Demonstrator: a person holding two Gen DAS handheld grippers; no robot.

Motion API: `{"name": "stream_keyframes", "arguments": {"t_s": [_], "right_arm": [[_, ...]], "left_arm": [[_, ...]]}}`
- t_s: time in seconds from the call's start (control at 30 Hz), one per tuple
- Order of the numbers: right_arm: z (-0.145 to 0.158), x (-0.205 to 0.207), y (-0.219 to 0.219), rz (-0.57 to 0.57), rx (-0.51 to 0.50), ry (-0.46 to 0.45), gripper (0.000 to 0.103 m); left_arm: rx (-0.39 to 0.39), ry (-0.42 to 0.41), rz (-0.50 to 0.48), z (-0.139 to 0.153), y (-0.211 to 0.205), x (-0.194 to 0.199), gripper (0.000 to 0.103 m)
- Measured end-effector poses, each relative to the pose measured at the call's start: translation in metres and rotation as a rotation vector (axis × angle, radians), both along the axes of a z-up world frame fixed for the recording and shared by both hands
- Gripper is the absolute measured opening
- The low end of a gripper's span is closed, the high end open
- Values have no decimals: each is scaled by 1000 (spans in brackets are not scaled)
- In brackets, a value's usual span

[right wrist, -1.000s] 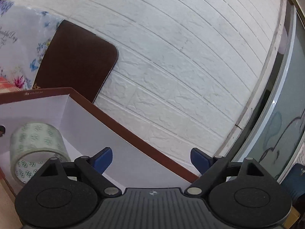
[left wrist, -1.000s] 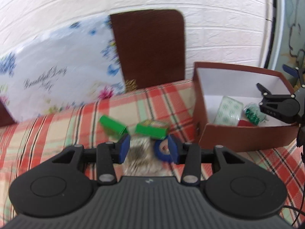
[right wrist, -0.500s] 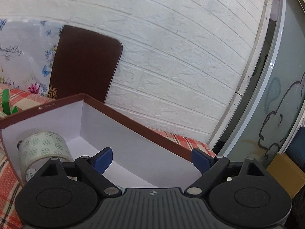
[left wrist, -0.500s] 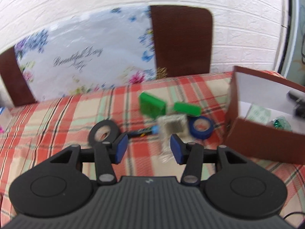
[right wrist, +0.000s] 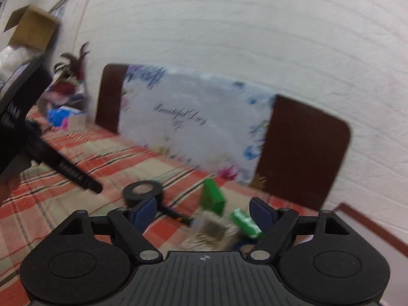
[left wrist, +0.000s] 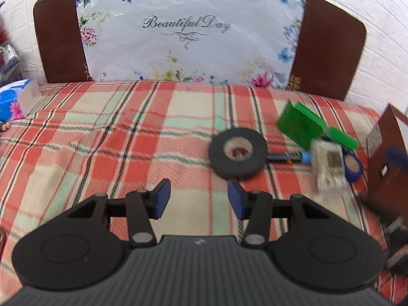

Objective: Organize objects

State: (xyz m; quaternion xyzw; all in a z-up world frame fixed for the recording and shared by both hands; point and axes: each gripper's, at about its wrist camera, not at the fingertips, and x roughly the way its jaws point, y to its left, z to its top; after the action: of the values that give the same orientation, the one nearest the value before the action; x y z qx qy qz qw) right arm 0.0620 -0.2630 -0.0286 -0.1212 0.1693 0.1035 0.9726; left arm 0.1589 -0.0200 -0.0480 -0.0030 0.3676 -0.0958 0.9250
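Left wrist view showed the left gripper (left wrist: pixel 197 199) open and empty near the black tape roll (left wrist: pixel 237 150); the right gripper (right wrist: pixel 202 213) was closing, empty.

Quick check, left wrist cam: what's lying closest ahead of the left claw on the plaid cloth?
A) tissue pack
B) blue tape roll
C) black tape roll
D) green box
C: the black tape roll lies flat on the plaid cloth just beyond the left claw, whose pads are empty; the blue tape roll and the green box sit farther right, and the tissue pack is off at the far left edge.
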Motion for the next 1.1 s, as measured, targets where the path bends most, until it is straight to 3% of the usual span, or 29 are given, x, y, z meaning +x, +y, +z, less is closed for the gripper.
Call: {"name": "stream_keyframes", "arguments": {"t_s": [0.23,0.33,0.47,0.57,0.9,1.1], "right_arm": [[-28,81,62,87,61,186,76],[-36,101,70,98,62,226,77],[-46,122,75,92,54,317,80],[-47,126,80,102,40,321,86],[-47,134,87,134,12,329,86],[-49,145,83,149,30,334,76]], "left_arm": [[-180,96,10,-8,20,39,52],[-216,139,-7,-20,16,55,51],[-258,126,9,-24,18,61,52],[-287,132,23,-25,21,63,52],[-287,134,43,-27,22,65,53],[-294,138,57,-27,22,62,53]]}}
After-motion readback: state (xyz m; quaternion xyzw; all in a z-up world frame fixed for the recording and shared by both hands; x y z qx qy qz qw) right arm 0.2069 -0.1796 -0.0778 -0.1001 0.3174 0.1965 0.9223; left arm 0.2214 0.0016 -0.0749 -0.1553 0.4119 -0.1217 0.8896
